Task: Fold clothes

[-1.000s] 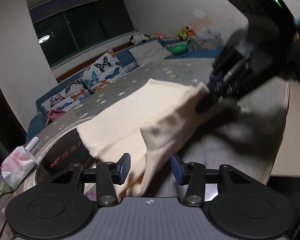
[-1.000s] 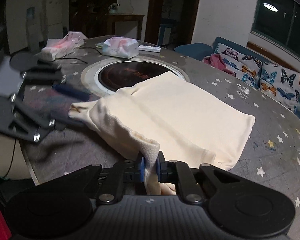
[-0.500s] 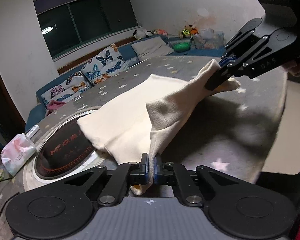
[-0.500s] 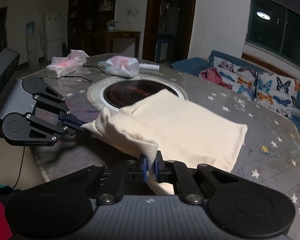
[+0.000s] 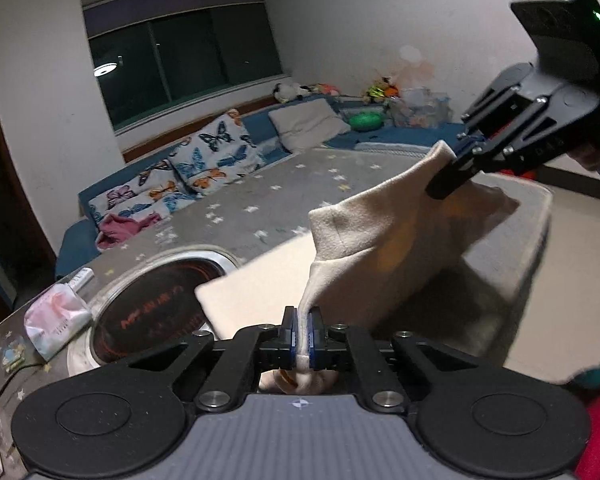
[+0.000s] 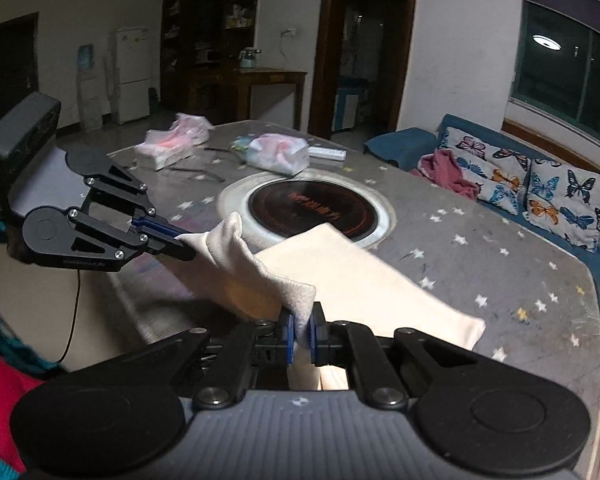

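A cream garment lies partly folded on the grey star-patterned table. My left gripper is shut on one near corner of it and holds it above the table. My right gripper is shut on the other near corner, also raised. The near edge of the cream garment hangs stretched between the two grippers, while its far part rests flat on the table. The right gripper shows in the left wrist view, and the left gripper shows in the right wrist view.
A round dark hotplate is set in the table beyond the garment. Tissue packs and a remote lie at the far side. A sofa with butterfly cushions runs along the window. The table edge is near the grippers.
My left gripper shut on the garment's near corner. Both grippers then rose, lifting the near edge off the table and stretching it between them.
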{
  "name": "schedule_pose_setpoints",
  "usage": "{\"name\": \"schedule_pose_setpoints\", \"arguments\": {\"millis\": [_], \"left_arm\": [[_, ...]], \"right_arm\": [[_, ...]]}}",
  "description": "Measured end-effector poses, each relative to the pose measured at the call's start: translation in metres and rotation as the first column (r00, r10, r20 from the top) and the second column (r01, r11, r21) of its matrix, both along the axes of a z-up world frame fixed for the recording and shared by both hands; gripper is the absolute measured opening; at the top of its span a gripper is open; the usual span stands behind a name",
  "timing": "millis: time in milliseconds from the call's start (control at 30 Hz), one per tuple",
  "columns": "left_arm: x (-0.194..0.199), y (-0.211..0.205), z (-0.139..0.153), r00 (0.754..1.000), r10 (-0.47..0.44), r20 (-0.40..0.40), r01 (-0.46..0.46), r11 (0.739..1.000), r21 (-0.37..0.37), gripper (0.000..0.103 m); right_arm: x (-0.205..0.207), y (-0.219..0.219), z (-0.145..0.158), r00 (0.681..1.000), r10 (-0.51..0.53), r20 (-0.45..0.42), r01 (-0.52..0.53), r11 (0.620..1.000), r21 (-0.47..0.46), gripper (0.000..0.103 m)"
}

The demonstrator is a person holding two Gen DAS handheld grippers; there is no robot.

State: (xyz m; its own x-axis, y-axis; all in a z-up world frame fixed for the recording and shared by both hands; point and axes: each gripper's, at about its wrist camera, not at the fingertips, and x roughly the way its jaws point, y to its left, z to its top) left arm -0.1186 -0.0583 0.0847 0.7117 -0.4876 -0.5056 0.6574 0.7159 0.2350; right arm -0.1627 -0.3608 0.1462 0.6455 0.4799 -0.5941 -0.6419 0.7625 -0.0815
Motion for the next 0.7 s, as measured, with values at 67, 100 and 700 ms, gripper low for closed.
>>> {"name": "schedule_pose_setpoints", "arguments": {"millis": [67, 100, 700], "left_arm": [[0.019, -0.004, 0.003, 1.000, 0.014, 0.019, -0.014, 1.000, -0.001, 0.006], [0.031, -0.007, 0.004, 0.999, 0.025, 0.020, -0.025, 1.000, 0.000, 0.006], [0.192, -0.048, -0.042, 0.960, 0.251, -0.124, -0.247, 0.968, 0.043, 0.015]], "right_arm": [[0.020, -0.001, 0.003, 1.000, -0.009, 0.004, 0.009, 1.000, -0.003, 0.006], [0.029, -0.001, 0.005, 1.000, -0.012, 0.002, 0.012, 1.000, -0.004, 0.006], [0.217, 0.005, -0.090, 0.954, -0.243, -0.176, 0.239, 0.970, -0.041, 0.011]]}}
